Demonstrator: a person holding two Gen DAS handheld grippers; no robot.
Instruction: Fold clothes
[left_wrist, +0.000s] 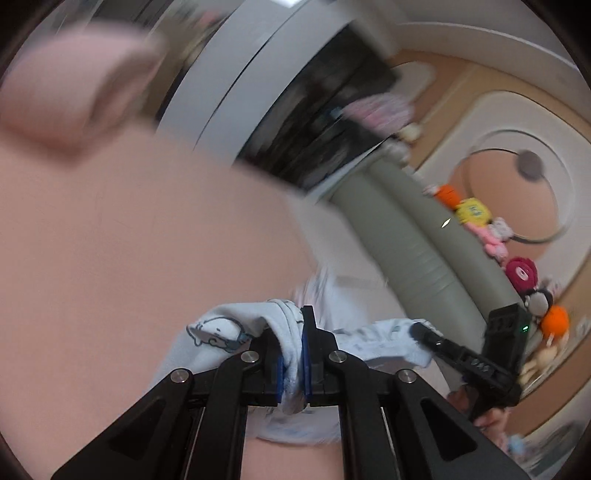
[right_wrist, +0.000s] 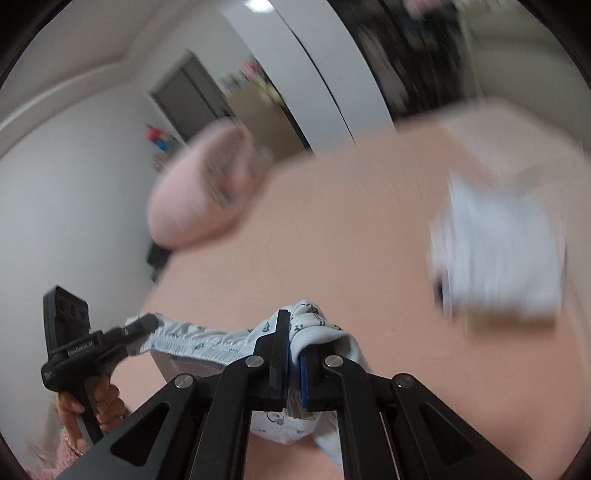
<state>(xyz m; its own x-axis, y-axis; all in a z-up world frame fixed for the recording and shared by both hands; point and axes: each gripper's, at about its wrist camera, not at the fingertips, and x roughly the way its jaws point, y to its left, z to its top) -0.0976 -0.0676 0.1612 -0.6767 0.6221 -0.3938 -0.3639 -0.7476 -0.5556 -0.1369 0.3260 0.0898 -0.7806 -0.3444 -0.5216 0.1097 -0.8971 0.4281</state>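
Observation:
A light blue garment with small cartoon prints (left_wrist: 218, 332) is stretched between both grippers above a pink bed sheet (left_wrist: 129, 240). My left gripper (left_wrist: 291, 354) is shut on one end of its elastic edge. My right gripper (right_wrist: 293, 354) is shut on the other end (right_wrist: 317, 325). The right gripper shows in the left wrist view (left_wrist: 421, 332), and the left gripper shows in the right wrist view (right_wrist: 147, 323), each pinching the cloth. Both views are motion blurred.
A pink pillow (right_wrist: 199, 192) lies at the head of the bed. A folded pale blue garment (right_wrist: 498, 254) rests on the sheet to the right. A grey-green headboard (left_wrist: 413, 240) carries several plush toys (left_wrist: 472, 214). White walls and a doorway (right_wrist: 192, 96) lie beyond.

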